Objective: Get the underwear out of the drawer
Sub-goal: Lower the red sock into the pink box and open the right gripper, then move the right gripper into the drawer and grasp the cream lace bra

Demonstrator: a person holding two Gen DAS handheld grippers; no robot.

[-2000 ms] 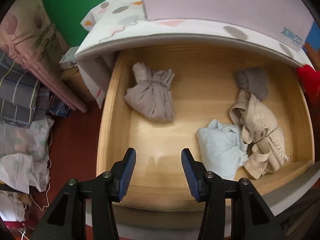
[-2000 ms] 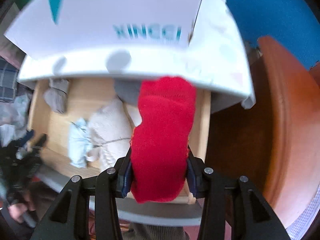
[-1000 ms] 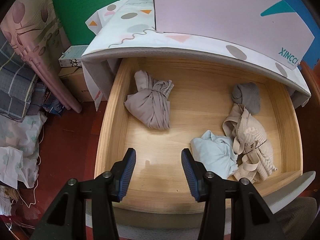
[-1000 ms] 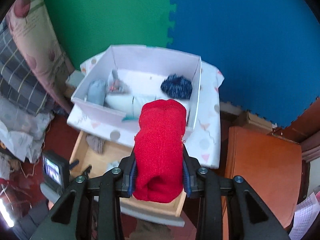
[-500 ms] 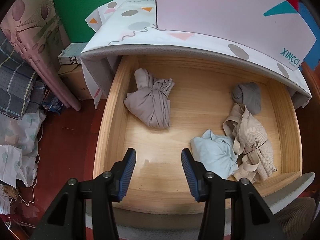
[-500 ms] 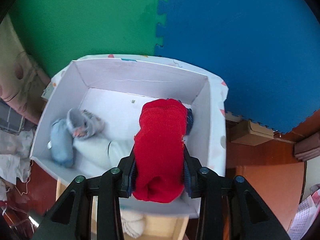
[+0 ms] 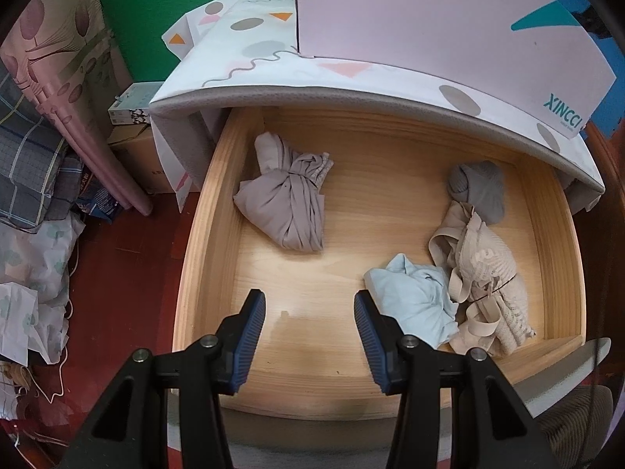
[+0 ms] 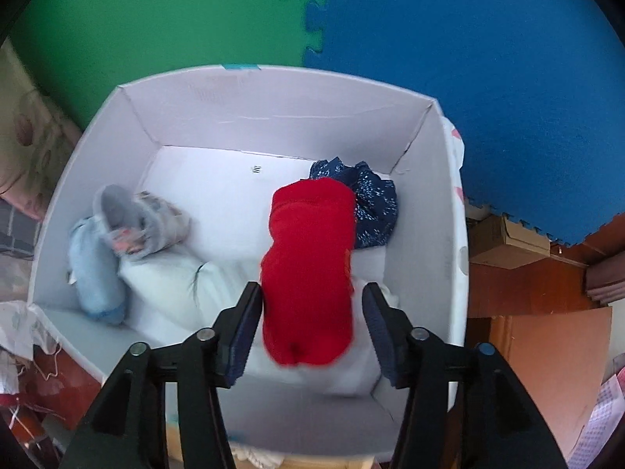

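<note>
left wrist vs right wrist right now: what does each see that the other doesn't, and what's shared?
Only the left wrist: the open wooden drawer interior with a taupe bundle, a grey piece, a beige lace piece and a light blue piece; the left tongs hover empty.

Only the right wrist: the white box interior, with the red garment between the opening right tongs, pads apart from it, beside a navy dotted piece.

Both: the white box and the green wall.

Beyond the fingers, green foam wall (image 8: 164,31) joins blue foam wall (image 8: 468,58); dark red floor (image 7: 117,273) lies left, wooden cabinet (image 8: 547,332) right.
</note>
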